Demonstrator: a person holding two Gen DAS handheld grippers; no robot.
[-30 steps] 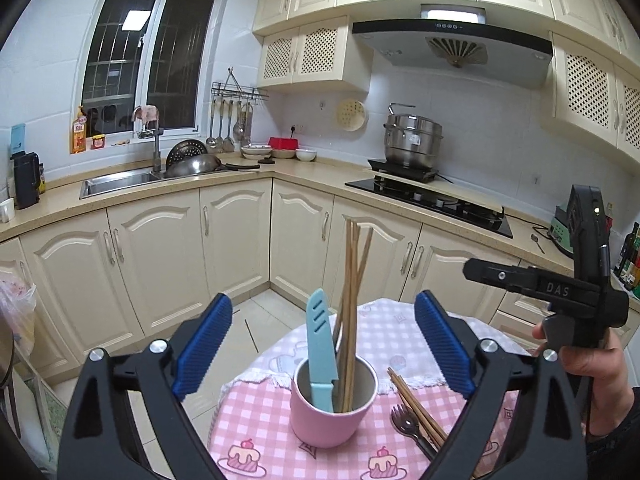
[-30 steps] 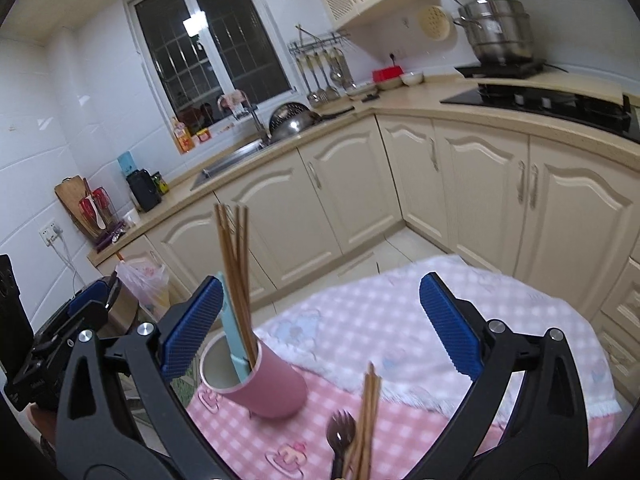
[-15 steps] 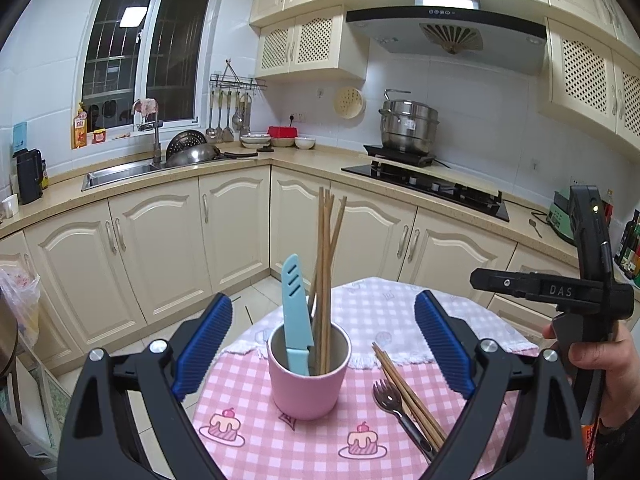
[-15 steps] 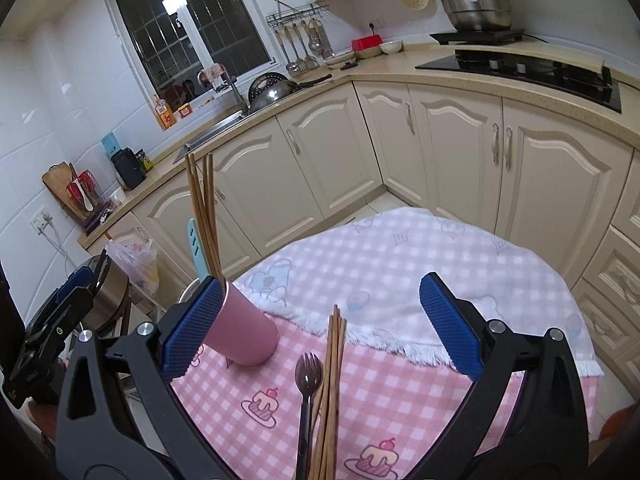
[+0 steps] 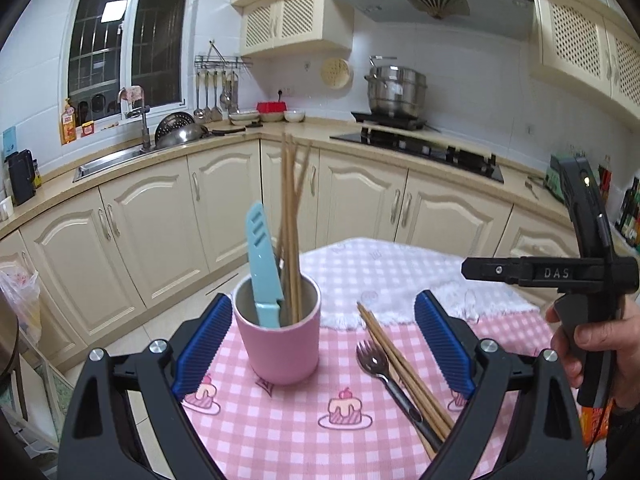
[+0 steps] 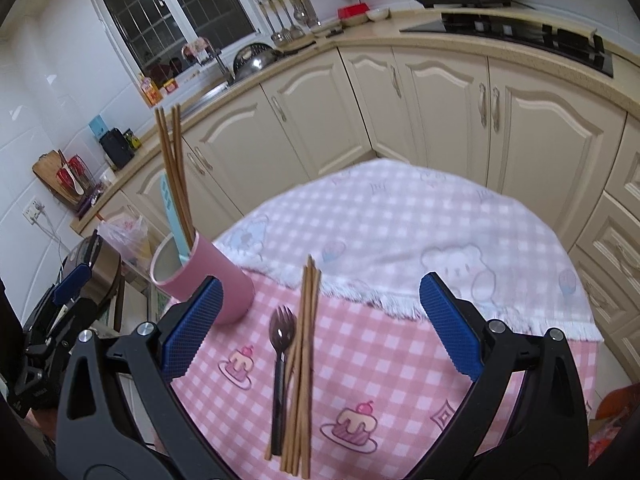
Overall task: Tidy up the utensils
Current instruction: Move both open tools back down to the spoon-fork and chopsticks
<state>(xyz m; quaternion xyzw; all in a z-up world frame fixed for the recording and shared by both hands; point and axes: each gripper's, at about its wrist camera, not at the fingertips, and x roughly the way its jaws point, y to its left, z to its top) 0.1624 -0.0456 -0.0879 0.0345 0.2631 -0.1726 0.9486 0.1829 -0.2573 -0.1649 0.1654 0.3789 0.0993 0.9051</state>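
Observation:
A pink cup stands on the pink checked tablecloth and holds a light blue knife and several wooden chopsticks. To its right, a bundle of wooden chopsticks lies flat beside a dark fork. My left gripper is open above the table, the cup near its left finger. My right gripper is open too, hovering over the loose chopsticks and fork. Nothing sits between either pair of fingers.
A white bear-print towel covers the table's far half. Cream cabinets, a sink and a stove with a steel pot ring the room. A hand holds the right gripper's handle. An appliance stands left of the table.
Both grippers have pulled back and tilted down, so more of the table shows. The right gripper now looks down on the loose chopsticks and fork. Both stay open.

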